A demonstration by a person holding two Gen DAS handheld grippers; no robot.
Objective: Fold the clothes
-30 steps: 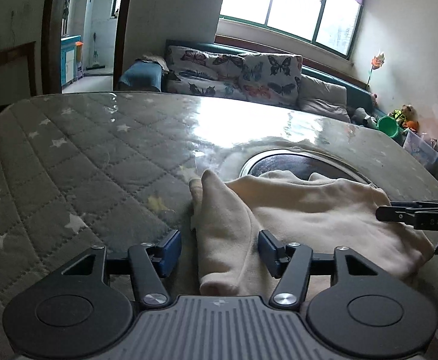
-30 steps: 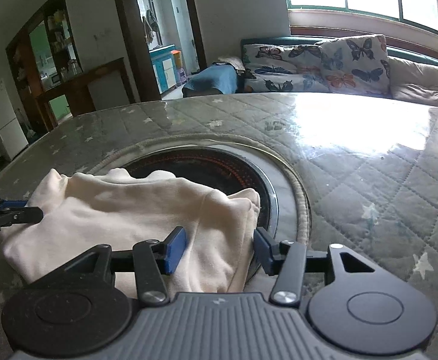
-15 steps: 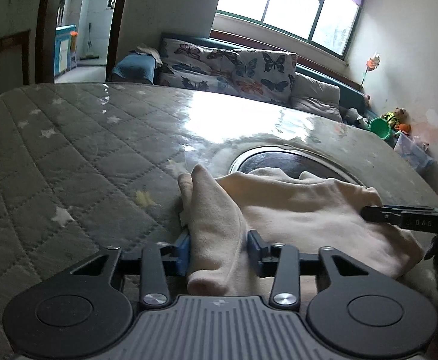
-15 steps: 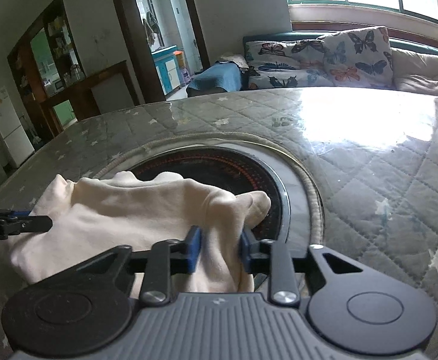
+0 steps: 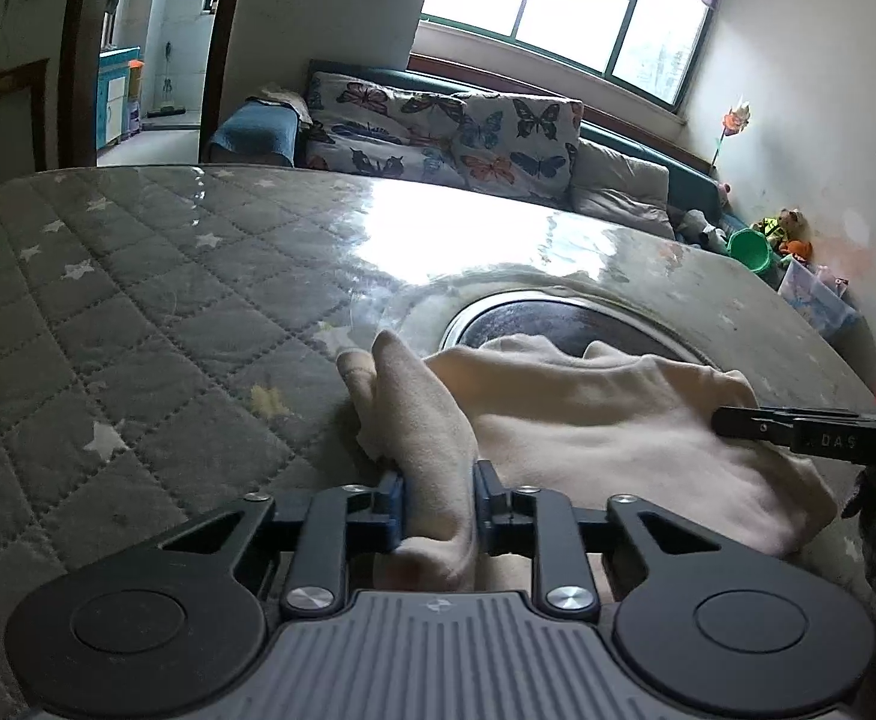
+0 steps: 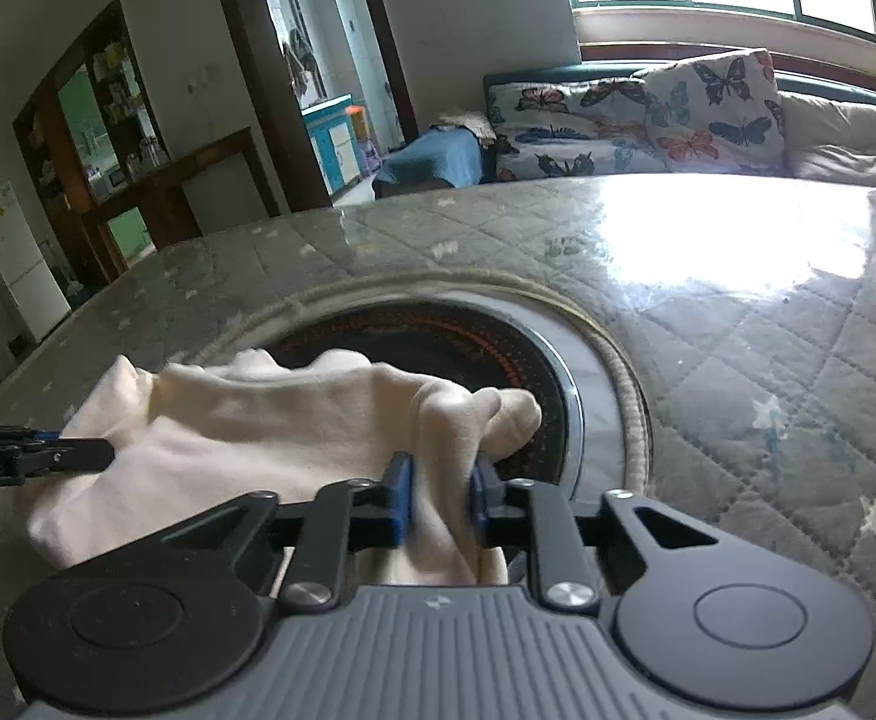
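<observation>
A cream garment [image 5: 594,420] lies bunched on the quilted table, partly over a round dark inset. My left gripper [image 5: 438,501] is closing its jaws on the garment's left end, and the blue pads press a thick fold between them. In the right wrist view the same cream garment [image 6: 270,426] stretches leftward. My right gripper [image 6: 438,501] is closing its jaws on the right end, with the cloth pinched between its pads. Each gripper's black tip shows in the other view: the right gripper [image 5: 738,423] and the left gripper [image 6: 78,456].
The grey star-patterned quilted table cover [image 5: 138,312] lies under a glossy sheet. A round dark inset [image 6: 456,348] with a metal rim sits at the table's middle. A sofa with butterfly cushions [image 5: 438,132] stands behind the table, and toys and a green bucket [image 5: 750,249] lie at far right.
Both grippers' jaws went from wide open around the garment's ends to pinching the cloth. The fabric has bunched up and lifted slightly between the pads.
</observation>
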